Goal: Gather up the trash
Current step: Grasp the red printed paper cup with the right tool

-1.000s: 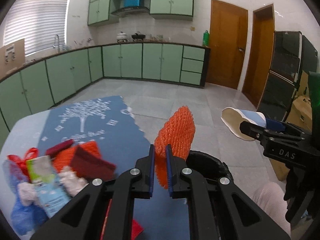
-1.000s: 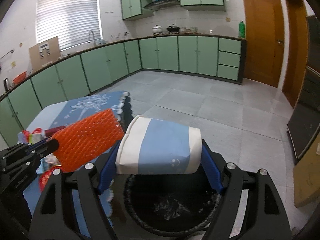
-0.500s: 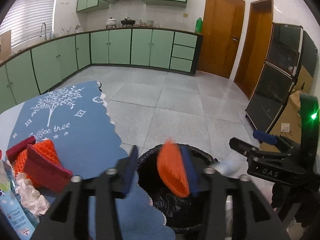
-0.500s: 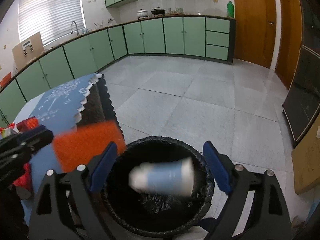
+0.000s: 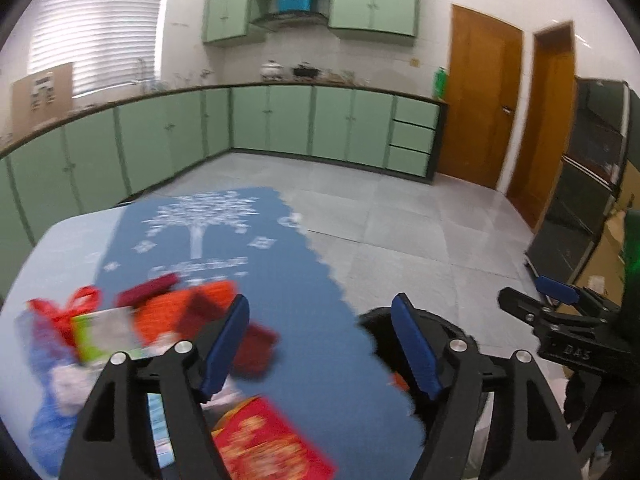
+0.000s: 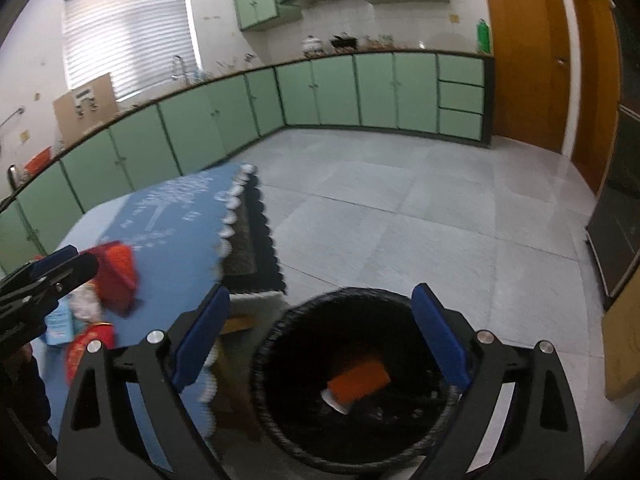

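Note:
My left gripper (image 5: 320,344) is open and empty above the blue tablecloth (image 5: 248,248), beside a pile of trash (image 5: 132,332): orange foam net, dark red pieces, a green-white carton, a red packet (image 5: 272,444). My right gripper (image 6: 320,336) is open and empty above the black trash bin (image 6: 280,400). Inside the bin lie the orange foam net (image 6: 360,380) and the edge of the paper cup (image 6: 334,400). The bin's rim (image 5: 452,328) shows in the left wrist view, right of the table. The left gripper (image 6: 48,276) shows at the left of the right wrist view.
Green cabinets (image 5: 280,120) line the far walls. Wooden doors (image 5: 480,100) stand at the back right. A dark appliance (image 5: 588,184) and a cardboard box (image 6: 624,344) stand at the right. Grey tiled floor (image 6: 400,208) lies beyond the bin.
Both grippers opened and dropped the orange foam net and the paper cup into the bin. The left gripper has swung back left over the table.

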Demonstrator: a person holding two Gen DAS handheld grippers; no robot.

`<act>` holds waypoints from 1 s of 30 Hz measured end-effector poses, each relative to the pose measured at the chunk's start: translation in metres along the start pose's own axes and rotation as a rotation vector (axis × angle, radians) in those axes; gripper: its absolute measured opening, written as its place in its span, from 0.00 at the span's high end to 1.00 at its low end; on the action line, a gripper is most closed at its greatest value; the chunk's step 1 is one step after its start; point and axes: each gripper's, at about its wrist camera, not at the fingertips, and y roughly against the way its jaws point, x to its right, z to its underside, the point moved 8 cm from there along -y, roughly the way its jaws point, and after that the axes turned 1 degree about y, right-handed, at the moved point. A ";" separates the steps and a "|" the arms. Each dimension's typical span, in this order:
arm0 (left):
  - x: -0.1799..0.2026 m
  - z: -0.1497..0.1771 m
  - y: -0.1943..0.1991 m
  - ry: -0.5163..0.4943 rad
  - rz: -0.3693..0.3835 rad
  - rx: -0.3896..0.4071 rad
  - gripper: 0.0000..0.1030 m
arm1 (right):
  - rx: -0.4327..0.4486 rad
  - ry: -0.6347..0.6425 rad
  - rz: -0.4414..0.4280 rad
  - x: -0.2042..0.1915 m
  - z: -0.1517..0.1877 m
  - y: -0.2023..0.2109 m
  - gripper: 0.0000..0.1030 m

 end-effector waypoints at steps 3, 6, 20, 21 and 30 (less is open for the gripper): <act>-0.034 0.007 0.020 0.031 -0.077 0.020 0.30 | 0.016 0.022 -0.057 -0.032 0.000 0.005 0.13; -0.067 0.018 0.037 0.066 -0.149 0.025 0.30 | 0.036 0.062 -0.114 -0.068 0.003 0.009 0.13; -0.140 0.073 0.060 0.146 -0.305 -0.022 0.30 | -0.036 0.218 -0.282 -0.177 0.053 -0.002 0.12; -0.142 0.077 0.061 0.150 -0.308 -0.030 0.30 | -0.041 0.222 -0.290 -0.180 0.056 -0.002 0.12; -0.142 0.100 0.064 0.163 -0.303 -0.063 0.30 | -0.106 0.274 -0.321 -0.203 0.078 -0.010 0.08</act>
